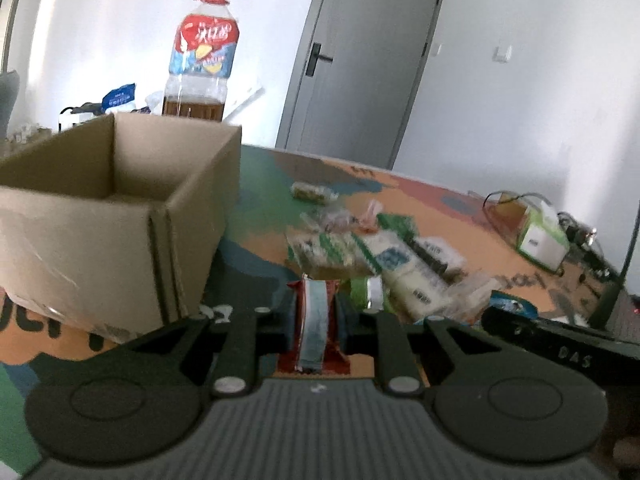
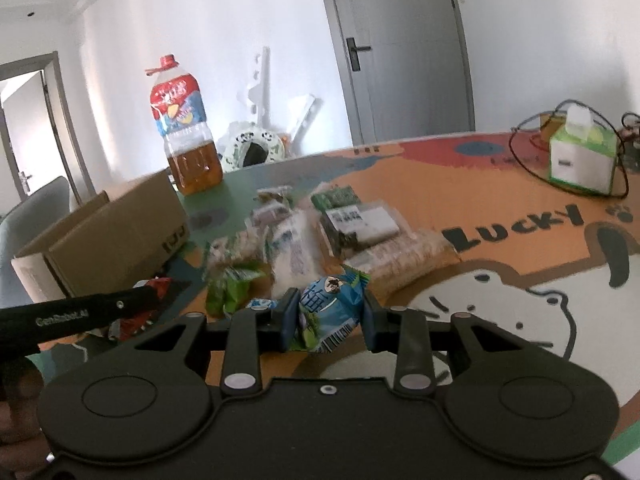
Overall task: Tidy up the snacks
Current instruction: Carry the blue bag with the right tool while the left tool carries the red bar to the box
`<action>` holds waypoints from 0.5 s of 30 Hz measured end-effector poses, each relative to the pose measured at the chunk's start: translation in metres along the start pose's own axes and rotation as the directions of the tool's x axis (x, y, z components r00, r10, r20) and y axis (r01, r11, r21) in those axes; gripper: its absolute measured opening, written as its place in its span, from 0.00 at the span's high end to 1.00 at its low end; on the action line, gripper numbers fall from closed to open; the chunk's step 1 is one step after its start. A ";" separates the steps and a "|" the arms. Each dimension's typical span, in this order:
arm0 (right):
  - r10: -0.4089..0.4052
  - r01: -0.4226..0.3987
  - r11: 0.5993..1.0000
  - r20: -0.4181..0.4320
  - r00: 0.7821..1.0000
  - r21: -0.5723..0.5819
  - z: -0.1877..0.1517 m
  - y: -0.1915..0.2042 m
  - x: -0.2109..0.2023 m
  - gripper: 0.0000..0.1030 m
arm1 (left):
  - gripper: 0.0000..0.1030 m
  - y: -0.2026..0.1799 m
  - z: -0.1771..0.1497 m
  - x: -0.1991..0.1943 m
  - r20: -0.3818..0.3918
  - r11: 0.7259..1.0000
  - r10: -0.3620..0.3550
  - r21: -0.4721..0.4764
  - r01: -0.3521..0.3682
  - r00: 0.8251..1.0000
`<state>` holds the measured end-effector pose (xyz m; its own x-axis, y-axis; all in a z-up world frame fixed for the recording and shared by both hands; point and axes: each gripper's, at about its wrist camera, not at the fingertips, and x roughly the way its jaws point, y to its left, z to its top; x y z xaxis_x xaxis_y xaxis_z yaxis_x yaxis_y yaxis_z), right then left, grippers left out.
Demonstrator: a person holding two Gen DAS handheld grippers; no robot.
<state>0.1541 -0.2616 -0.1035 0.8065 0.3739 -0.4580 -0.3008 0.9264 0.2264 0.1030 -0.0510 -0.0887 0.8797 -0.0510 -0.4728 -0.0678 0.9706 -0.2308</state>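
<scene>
White walls, grey door behind; printed table [image 2: 500,200] w/ snack pile [image 2: 320,232] mid. My left tongs [image 1: 313,312] pinch a red packet [image 1: 314,320] w/ pale-blue stripe, just off the table. My right tongs [image 2: 326,314] pinch a blue-green packet [image 2: 328,312]. Only left view looks into the cardboard box [image 1: 120,208]: nothing seen inside. Oil bottle [image 1: 202,60] behind it.

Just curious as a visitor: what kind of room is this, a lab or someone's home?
Most likely a home, perhaps a dining or living room: a table with a cartoon "Lucky" cover, a big cooking oil bottle, a tissue box and plain interior doors.
</scene>
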 end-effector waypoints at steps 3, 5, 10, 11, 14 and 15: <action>0.001 0.000 1.000 0.025 1.000 -0.031 0.004 0.007 -0.005 0.68 | 0.82 0.001 0.007 -0.011 0.029 1.000 -0.018 -0.003 0.018 0.999; 0.004 -0.002 0.999 0.036 0.999 -0.037 0.008 0.011 -0.006 0.68 | 0.82 0.003 0.013 -0.018 0.049 1.000 -0.024 -0.011 0.024 0.999; 0.047 -0.043 0.997 0.071 0.996 -0.059 0.017 0.021 -0.011 0.68 | 0.82 0.010 0.027 -0.031 0.099 0.999 -0.030 -0.023 0.032 0.995; 0.050 -0.045 0.997 0.075 0.996 -0.066 0.020 0.024 -0.010 0.68 | 0.82 0.011 0.030 -0.033 0.106 0.999 -0.030 -0.025 0.033 0.994; 0.072 -0.065 0.995 0.093 0.993 -0.074 0.030 0.032 -0.010 0.68 | 0.82 0.015 0.040 -0.040 0.136 0.999 -0.027 -0.027 0.031 0.990; 0.081 -0.073 0.994 0.100 0.992 -0.077 0.033 0.034 -0.010 0.68 | 0.82 0.017 0.043 -0.042 0.148 0.999 -0.023 -0.028 0.028 0.989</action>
<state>0.1530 -0.2351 -0.0631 0.8263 0.4411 -0.3502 -0.3974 0.8972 0.1926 0.0854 -0.0218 -0.0363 0.9410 -0.0381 -0.3363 -0.0565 0.9620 -0.2671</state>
